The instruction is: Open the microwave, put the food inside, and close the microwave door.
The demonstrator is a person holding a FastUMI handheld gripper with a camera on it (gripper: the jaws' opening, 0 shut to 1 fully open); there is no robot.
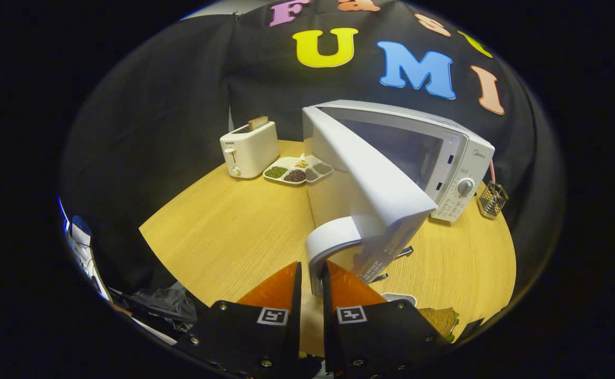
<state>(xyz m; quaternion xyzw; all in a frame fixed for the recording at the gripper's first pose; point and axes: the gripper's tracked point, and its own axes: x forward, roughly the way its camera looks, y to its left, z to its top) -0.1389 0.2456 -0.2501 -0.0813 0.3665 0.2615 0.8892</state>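
**Gripper pinched down on the door handle**

So the gripper (311, 276) is sitting low and pointing forward and a bit upward. Its two fingers (278, 287) run nearly parallel, tips leaning in toward each other, with just a thin slot between them. In that slot sits the lower end of the door handle (333, 239), and both fingers look pressed against it, one on each side. The finger tips reach only to the bottom end of the handle; the rest of it curves up beyond them. Each finger base carries a little square marker (272, 316). Can't see the hand holding it.
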